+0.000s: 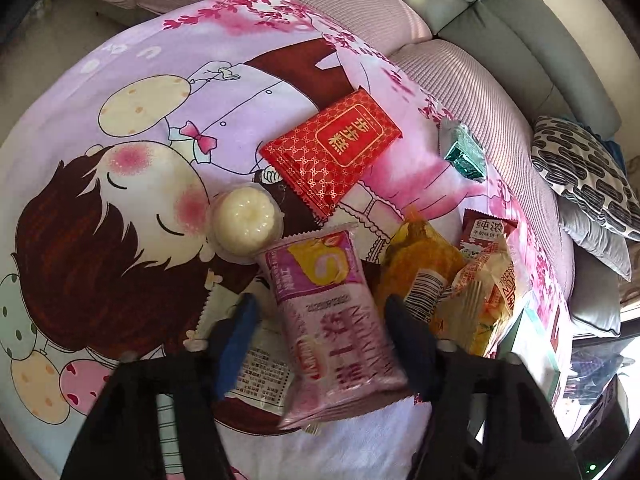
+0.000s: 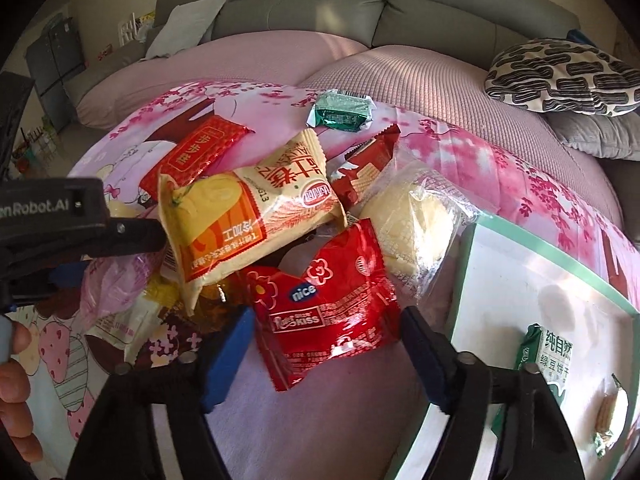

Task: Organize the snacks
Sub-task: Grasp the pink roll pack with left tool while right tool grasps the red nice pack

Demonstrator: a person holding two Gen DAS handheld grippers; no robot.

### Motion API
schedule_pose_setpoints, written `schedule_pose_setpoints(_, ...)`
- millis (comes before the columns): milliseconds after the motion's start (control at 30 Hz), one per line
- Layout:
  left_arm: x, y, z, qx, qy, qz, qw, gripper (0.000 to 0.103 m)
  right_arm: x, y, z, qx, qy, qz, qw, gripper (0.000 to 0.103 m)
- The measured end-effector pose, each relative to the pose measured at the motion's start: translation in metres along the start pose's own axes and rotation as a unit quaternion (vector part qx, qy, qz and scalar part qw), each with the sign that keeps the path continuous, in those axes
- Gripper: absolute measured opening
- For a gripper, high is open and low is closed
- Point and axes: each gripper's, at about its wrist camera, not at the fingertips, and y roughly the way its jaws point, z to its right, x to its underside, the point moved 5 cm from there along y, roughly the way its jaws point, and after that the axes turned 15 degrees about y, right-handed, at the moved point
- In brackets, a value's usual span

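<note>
Left tool [image 1: 320,320]: fingers spread wide, straddling a pink snack packet [image 1: 332,328] that lies lengthwise between them. Neither pad touches the wrapper that I can tell. The packet rests partly on a white packet [image 1: 260,376] with printed text, under the left finger.

Right tool [image 2: 326,344]: also spread wide, either side of a red packet [image 2: 328,308] marked "nice" and "KISS". The red packet sits between the fingertips; contact is not clear.

Surface is a table draped in a pink cartoon cloth [image 1: 132,128], with a grey sofa [image 2: 360,4] behind it.

Snack pile, seen from the right wrist: a cream and orange packet [image 2: 244,216] lies tilted on top of the heap, just beyond the red packet. To its right a clear bag with a pale bun [image 2: 412,220]. Behind it a dark red wafer packet [image 2: 364,168] and a flat red and gold packet [image 2: 196,152]. A green packet [image 2: 340,114] lies apart, near the far edge of the cloth.

From the left wrist: a round pale cake in a clear cup [image 1: 244,224] sits just beside the top of the pink packet. An orange packet [image 1: 416,264] lies to the right of it.

White tray with a green rim [image 2: 472,280] at right holds a green-and-white biscuit packet [image 2: 548,352] and a small wrapped sweet [image 2: 608,416].

Patterned black-and-white cushion [image 2: 560,76] on the sofa.
</note>
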Motion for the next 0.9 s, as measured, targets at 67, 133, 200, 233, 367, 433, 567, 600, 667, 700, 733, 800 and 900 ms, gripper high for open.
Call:
schedule_pose_setpoints(67,0.000,0.000,0.000,-0.003,0.003,0.000,1.0000,0.048,0.000,-0.001,0.000,0.002,0.000,0.001,1.000,0.070)
schedule_pose_setpoints(133,0.000,-0.002,0.001,0.005,0.003,0.003,1.0000,0.042,0.000,-0.001,0.001,0.000,0.004,0.001,1.000,0.065)
schedule_pose_setpoints(200,0.001,-0.003,0.003,0.007,0.006,0.006,0.9999,0.040,-0.001,-0.002,0.002,-0.003,0.010,0.001,1.000,0.063)
schedule_pose_setpoints(233,0.001,-0.004,0.004,0.006,0.009,0.008,0.9999,0.040,-0.001,-0.003,0.003,-0.005,0.012,0.000,1.000,0.061)
schedule_pose_setpoints(367,0.000,-0.010,0.007,0.008,0.009,0.018,0.9998,0.040,-0.001,-0.005,0.004,-0.004,0.012,0.005,1.000,0.057)
schedule_pose_setpoints(433,-0.001,-0.013,0.007,0.010,0.009,0.022,0.9997,0.040,-0.001,-0.007,0.004,-0.004,0.009,0.006,1.000,0.056)
schedule_pose_setpoints(567,-0.003,-0.020,0.007,0.013,0.008,0.033,0.9993,0.040,-0.001,-0.013,0.004,-0.006,0.012,0.011,1.000,0.054)
schedule_pose_setpoints(600,-0.003,-0.022,0.007,0.013,0.008,0.036,0.9993,0.040,-0.001,-0.014,0.004,-0.007,0.013,0.012,1.000,0.053)
schedule_pose_setpoints(667,-0.004,-0.025,0.007,0.014,0.008,0.040,0.9991,0.040,-0.001,-0.019,0.005,-0.010,0.015,0.014,1.000,0.053)
schedule_pose_setpoints(700,-0.004,-0.026,0.007,0.014,0.008,0.042,0.9990,0.040,-0.001,-0.022,0.005,-0.011,0.016,0.015,1.000,0.053)
schedule_pose_setpoints(733,-0.004,-0.028,0.008,0.014,0.008,0.044,0.9989,0.040,-0.001,-0.025,0.005,-0.011,0.016,0.017,1.000,0.053)
schedule_pose_setpoints(800,-0.005,-0.032,0.009,0.012,0.009,0.049,0.9987,0.040,-0.001,-0.031,0.006,-0.012,0.018,0.020,1.000,0.053)
schedule_pose_setpoints(900,-0.007,-0.039,0.009,0.011,0.010,0.061,0.9980,0.040,-0.002,-0.041,0.009,-0.020,0.026,0.025,0.999,0.053)
